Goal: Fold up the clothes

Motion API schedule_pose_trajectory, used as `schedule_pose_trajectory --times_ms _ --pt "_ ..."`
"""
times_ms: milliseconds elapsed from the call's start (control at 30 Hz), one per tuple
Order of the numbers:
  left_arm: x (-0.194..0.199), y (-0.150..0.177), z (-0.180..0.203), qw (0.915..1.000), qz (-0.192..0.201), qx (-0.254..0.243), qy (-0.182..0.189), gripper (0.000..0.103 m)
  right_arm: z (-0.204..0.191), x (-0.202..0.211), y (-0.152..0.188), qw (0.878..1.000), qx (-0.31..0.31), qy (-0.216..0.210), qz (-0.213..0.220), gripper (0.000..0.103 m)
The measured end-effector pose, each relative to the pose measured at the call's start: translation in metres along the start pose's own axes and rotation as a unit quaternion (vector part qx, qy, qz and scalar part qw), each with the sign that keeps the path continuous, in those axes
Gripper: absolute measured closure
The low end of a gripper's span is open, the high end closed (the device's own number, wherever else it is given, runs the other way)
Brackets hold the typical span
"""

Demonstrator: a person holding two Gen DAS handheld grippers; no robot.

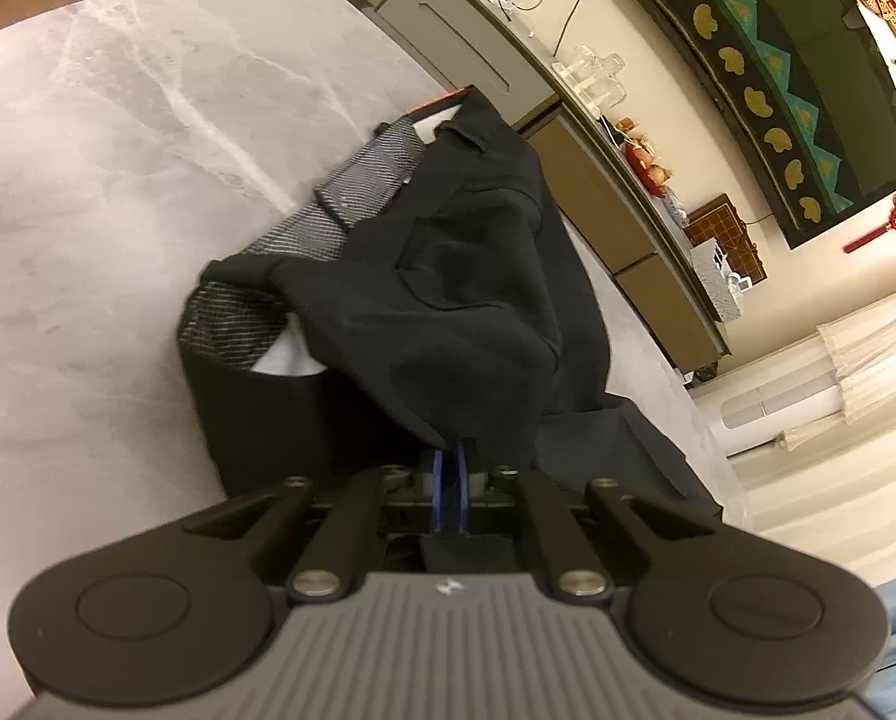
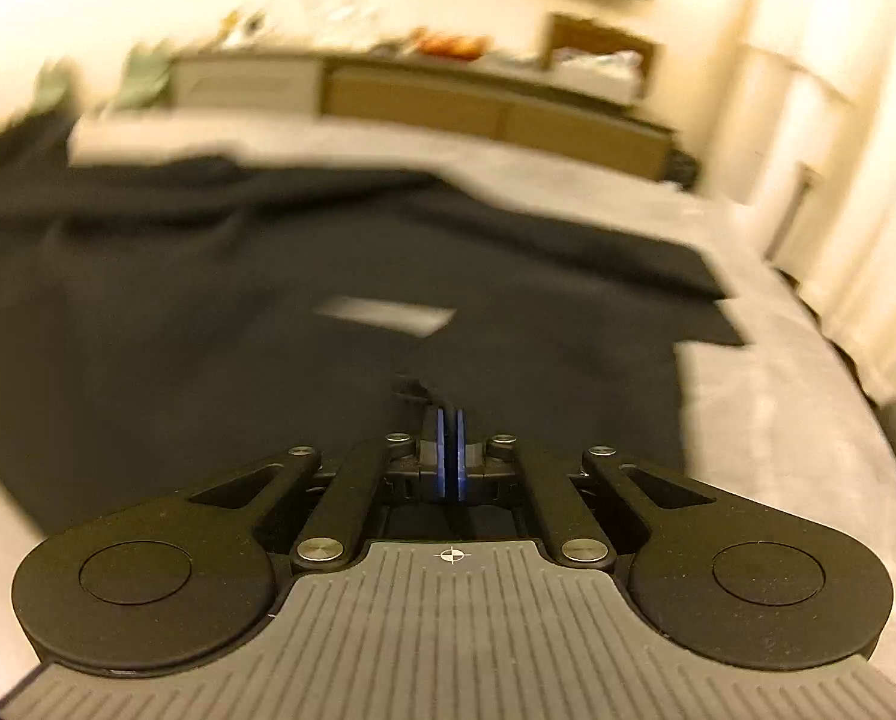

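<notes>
Black trousers (image 1: 466, 282) lie on a grey marble table (image 1: 117, 150), the waistband turned out to show striped lining (image 1: 363, 174) and a white pocket bag (image 1: 288, 354). My left gripper (image 1: 449, 456) is shut on a lifted fold of the black cloth, which drapes over its blue fingertips. In the blurred right wrist view the trousers (image 2: 267, 324) spread flat over the table (image 2: 778, 420), with a pale label (image 2: 387, 315) on them. My right gripper (image 2: 451, 420) is shut, its blue pads pinching a small bunch of the dark cloth at the near edge.
A long low cabinet (image 1: 598, 180) with jars, fruit and boxes runs along the wall beyond the table's far edge. A dark framed panel (image 1: 778, 78) hangs above it. Pale curtains (image 1: 868, 348) stand at the right. Bare table (image 1: 57, 300) lies left of the trousers.
</notes>
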State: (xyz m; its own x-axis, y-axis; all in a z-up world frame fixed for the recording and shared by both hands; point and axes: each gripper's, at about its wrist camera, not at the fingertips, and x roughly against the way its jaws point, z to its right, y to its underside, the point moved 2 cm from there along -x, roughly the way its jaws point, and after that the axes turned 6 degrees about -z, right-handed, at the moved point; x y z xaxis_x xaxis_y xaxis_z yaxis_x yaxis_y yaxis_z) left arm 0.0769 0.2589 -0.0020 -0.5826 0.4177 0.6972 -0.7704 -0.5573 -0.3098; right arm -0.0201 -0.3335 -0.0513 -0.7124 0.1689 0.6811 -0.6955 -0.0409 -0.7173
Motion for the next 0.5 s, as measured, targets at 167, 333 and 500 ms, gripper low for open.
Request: schedule_pose_trajectory --times_ms 167,333,500 --pt "-0.002 0.003 0.006 0.9998 0.005 -0.008 -0.019 0.085 0.088 0.049 -0.007 0.988 -0.131 0.055 0.063 0.102" --pt "-0.008 0.004 0.004 0.9992 0.009 -0.003 -0.039 0.078 0.16 0.032 0.043 0.959 -0.28 0.036 -0.008 0.102" --pt "-0.014 0.004 0.002 0.9984 0.015 0.007 -0.054 0.062 0.172 0.022 0.071 0.932 -0.359 -0.053 -0.006 0.101"
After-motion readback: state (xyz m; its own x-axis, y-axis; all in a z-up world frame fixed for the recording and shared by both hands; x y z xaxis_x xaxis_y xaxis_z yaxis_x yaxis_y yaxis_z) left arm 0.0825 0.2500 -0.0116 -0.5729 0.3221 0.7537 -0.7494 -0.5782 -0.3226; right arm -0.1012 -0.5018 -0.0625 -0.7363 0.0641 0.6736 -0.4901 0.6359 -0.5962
